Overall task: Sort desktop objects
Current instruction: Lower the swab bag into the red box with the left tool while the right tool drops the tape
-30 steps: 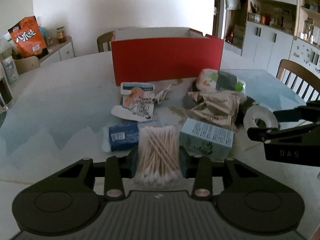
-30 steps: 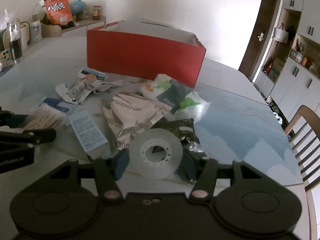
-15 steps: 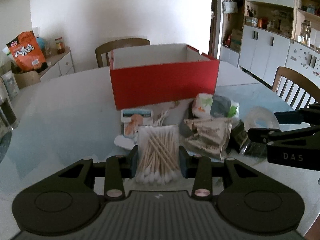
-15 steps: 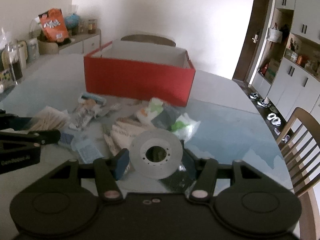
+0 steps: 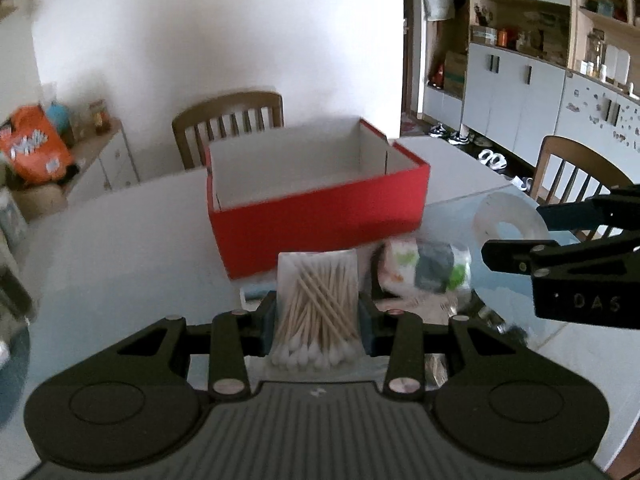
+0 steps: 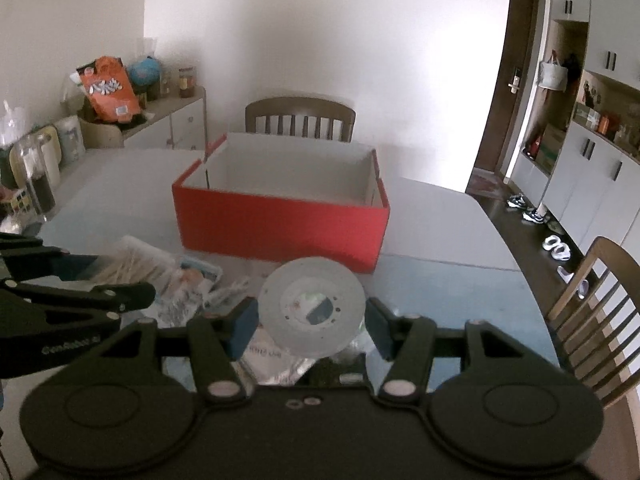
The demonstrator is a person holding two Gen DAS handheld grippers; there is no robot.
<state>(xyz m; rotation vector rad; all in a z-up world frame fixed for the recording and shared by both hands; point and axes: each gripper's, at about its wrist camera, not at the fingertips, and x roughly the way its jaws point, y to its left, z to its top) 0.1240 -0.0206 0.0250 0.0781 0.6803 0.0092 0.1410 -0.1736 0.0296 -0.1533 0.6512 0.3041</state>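
Observation:
My left gripper (image 5: 318, 318) is shut on a clear pack of cotton swabs (image 5: 316, 304), held above the table in front of an open red box (image 5: 320, 208). My right gripper (image 6: 312, 320) is shut on a roll of clear tape (image 6: 312, 308), also lifted, with the red box (image 6: 280, 220) beyond it. The box looks empty inside. In the left wrist view the tape roll (image 5: 508, 220) and the right gripper's fingers (image 5: 520, 258) show at the right. In the right wrist view the swab pack (image 6: 136, 264) and the left gripper's fingers (image 6: 100, 294) show at the left.
Loose packets lie on the table below: a white-green wrapped pack (image 5: 424, 272), a printed sachet (image 6: 192, 284) and a silvery bag (image 6: 276, 360). Wooden chairs stand behind the box (image 6: 300, 118) and at the right (image 6: 592, 304). A sideboard with an orange snack bag (image 6: 110, 90) is at the left.
Both grippers have risen with their loads, so the table items sank in view and the inside of the red box now shows. Neither grip has changed.

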